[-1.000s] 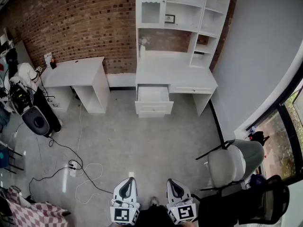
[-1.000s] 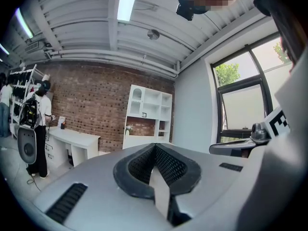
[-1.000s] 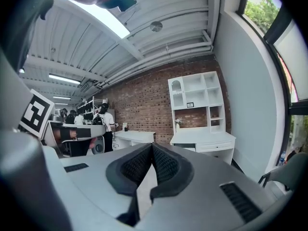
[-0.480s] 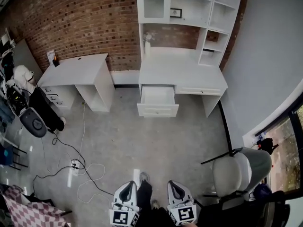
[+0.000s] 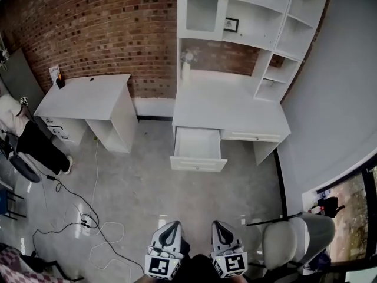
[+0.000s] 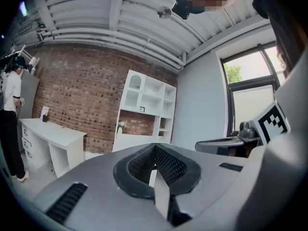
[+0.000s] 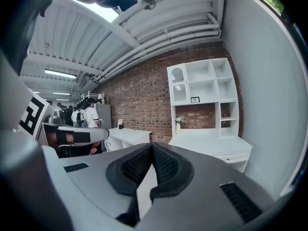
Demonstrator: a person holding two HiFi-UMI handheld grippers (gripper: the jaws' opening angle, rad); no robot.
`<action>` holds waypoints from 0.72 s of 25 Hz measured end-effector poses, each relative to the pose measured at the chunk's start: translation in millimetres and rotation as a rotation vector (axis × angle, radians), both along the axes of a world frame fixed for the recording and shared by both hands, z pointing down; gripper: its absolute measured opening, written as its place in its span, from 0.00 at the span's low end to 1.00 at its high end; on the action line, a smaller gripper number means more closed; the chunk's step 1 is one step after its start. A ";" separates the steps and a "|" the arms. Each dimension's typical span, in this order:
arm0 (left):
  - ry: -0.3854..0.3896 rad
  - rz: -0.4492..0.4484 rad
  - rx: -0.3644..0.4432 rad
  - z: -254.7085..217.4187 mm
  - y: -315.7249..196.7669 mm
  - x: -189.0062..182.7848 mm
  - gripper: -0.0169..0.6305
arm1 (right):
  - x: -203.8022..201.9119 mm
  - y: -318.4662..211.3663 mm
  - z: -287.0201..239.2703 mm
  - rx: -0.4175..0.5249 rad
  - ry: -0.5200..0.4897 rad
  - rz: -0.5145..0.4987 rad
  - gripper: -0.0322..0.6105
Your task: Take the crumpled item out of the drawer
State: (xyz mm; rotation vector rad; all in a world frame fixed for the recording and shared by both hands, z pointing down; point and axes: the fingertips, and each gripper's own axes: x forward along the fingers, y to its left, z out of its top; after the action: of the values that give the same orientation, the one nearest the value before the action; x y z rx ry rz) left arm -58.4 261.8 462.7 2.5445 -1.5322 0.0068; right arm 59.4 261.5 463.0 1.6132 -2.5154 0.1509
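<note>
1. While held low over the floor (image 5: 135, 187), left gripper (image 5: 171, 232): jaws pressed together, empty.
2. Same at right gripper (image 5: 220, 232): jaws closed on nothing.
3. Open drawer (image 5: 198, 147) under desk surface (image 5: 235, 114), well apart from both; crumpled item too small to make out inside.

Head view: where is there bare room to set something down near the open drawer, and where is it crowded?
The desktop above the open drawer is bare from the vase at its back left to the side shelves. The floor in front of the drawer is bare too. Crowded: cables at the view's left, the chair at its right.
</note>
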 end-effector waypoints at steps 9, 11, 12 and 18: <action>-0.016 0.007 -0.050 1.2 -150.9 6.7 0.06 | 10.4 -149.6 -7.8 -0.022 0.007 0.023 0.07; -0.029 -0.011 -0.063 9.4 -187.8 10.3 0.06 | 11.8 -189.2 0.2 -0.027 0.003 -0.001 0.07; -0.037 -0.018 -0.063 12.7 -206.5 13.6 0.06 | 13.7 -209.2 3.6 -0.027 0.003 -0.014 0.07; -0.087 -0.071 -0.101 30.4 -327.3 41.2 0.06 | 35.4 -328.7 11.4 -0.037 -0.021 -0.084 0.07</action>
State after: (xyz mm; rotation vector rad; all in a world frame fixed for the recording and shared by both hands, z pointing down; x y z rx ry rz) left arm -17.1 -65.5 493.0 2.4405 -1.6087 0.1835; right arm 94.8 -67.3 474.4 1.4972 -2.5750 0.2050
